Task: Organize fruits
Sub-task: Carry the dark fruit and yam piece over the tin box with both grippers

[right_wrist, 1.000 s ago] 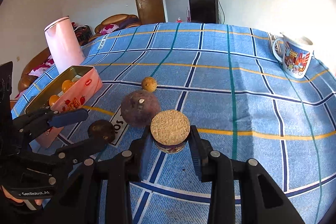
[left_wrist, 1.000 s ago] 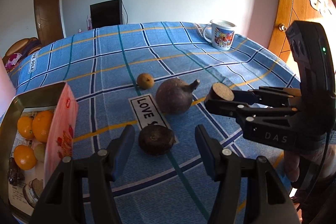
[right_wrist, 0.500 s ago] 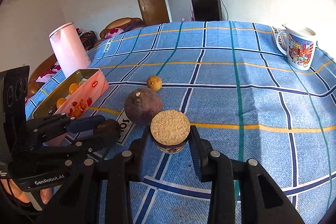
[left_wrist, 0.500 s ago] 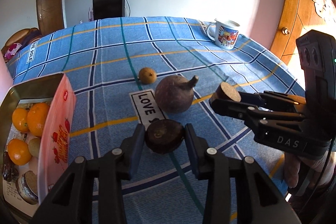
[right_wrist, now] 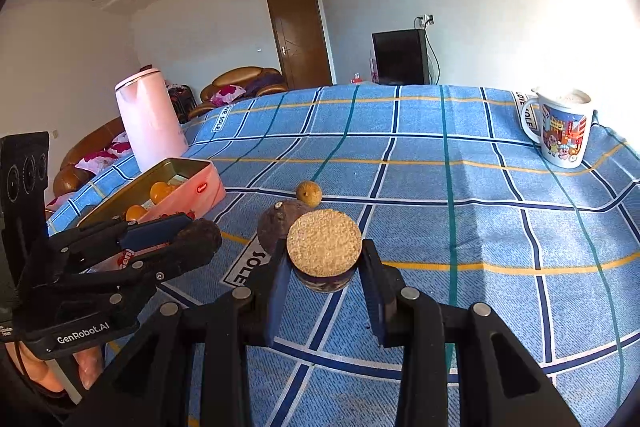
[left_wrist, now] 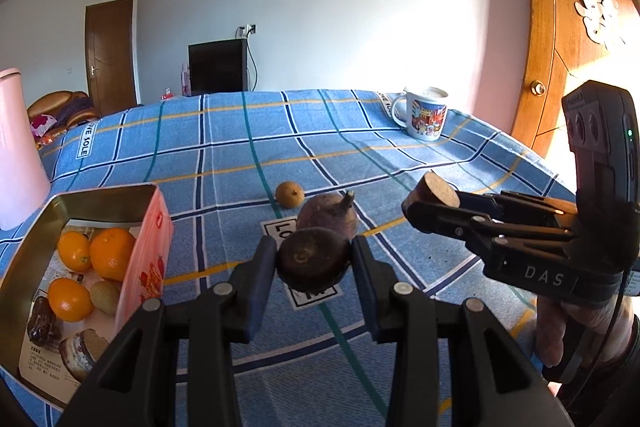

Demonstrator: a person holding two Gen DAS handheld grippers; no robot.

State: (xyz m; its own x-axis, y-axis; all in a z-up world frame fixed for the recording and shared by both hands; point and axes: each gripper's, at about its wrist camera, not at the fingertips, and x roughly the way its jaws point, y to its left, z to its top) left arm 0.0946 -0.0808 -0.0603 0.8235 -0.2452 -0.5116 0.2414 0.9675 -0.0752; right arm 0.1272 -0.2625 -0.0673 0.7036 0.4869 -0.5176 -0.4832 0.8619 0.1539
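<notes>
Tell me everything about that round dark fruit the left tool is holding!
The dark fruit is round, brownish-black, with a dull, rough-looking skin and a small pale dimple facing the camera. The left tool pinches it on both sides, lifted above the blue checked tablecloth. It sits in front of a bigger purple fruit with a stem, beside the pink tin of oranges. In the right wrist view it is the dark lump at the tool's tip.

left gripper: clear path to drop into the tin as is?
Probably yes. The left gripper is shut on a dark round fruit, lifted off the cloth. The open tin sits just to its left, nothing between them; only the tin's near pink wall must be cleared.
</notes>
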